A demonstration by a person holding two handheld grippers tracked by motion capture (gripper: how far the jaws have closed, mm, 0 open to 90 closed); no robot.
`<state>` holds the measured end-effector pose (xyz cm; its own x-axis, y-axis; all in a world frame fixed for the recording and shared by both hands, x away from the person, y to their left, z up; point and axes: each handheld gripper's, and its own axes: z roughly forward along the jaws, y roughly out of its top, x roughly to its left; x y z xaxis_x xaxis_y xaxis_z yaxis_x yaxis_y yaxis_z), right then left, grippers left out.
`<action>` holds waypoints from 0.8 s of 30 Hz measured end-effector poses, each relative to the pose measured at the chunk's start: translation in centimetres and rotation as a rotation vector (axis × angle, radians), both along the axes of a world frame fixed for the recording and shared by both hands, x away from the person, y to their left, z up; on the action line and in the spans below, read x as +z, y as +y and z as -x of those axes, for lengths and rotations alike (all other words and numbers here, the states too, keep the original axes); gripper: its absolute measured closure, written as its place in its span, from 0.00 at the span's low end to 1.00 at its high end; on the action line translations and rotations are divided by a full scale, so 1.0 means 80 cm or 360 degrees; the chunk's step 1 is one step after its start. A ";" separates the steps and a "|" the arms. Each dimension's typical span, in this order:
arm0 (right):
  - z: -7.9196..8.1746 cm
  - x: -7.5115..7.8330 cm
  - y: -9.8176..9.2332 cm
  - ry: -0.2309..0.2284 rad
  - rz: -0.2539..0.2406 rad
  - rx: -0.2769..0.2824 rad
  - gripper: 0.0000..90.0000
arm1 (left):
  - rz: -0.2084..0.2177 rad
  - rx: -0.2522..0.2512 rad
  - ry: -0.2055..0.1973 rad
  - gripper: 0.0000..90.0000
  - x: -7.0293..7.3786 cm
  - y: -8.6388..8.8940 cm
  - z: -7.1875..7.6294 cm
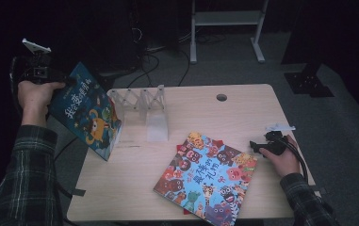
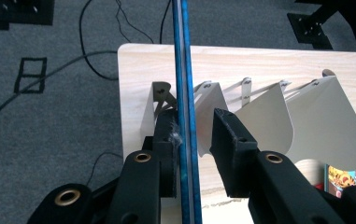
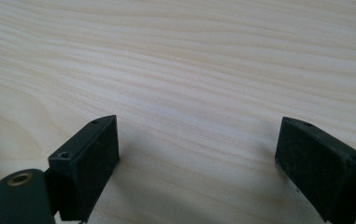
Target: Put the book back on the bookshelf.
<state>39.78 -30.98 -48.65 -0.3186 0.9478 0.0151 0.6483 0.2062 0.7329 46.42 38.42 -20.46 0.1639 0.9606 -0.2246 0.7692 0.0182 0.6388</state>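
Carpet [image 1: 342,108], grey and flat-woven, spreads behind the surface [image 1: 200,113], with black cables and a pale frame's legs [image 1: 224,28] beyond in the dim room. The surface is a pale wood-grain rectangle with rounded corners and a round cable hole near its far edge. At its near edge lies a large, glossy picture book [image 1: 206,178] crowded with bright cartoon animals. A thinner, blue-covered book [image 1: 88,110] stands tilted on its edge at the surface's left side, just beside a rack [image 1: 142,110] of translucent white plastic fins, rounded at the corners. The left gripper [image 2: 196,140] straddles that book's top edge; one black pad touches the cover, the other stands off it. The right gripper [image 3: 196,158] rests at the surface's right edge, matte black pads spread wide, nothing between them.
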 end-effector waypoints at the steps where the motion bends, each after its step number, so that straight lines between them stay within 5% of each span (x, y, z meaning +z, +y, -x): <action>1: 0.000 0.000 0.000 0.0000 0.0000 0.0000 0.14 | -0.0009 0.0008 -0.0017 0.77 0.002 0.000 0.001; 12: 0.000 0.000 0.000 -0.0002 -0.0001 -0.0002 0.14 | 0.0025 0.0041 -0.0115 0.75 -0.004 0.012 0.009; 24: 0.000 0.000 0.000 -0.0002 0.0000 0.0000 0.14 | -0.0039 0.0056 -0.0206 0.74 -0.003 0.014 0.015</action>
<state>39.79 -30.97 -48.66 -0.3186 0.9478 0.0147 0.6475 0.2063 0.7336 45.19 39.55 -20.72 0.1559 0.9712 -0.1804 0.6796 0.0271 0.7330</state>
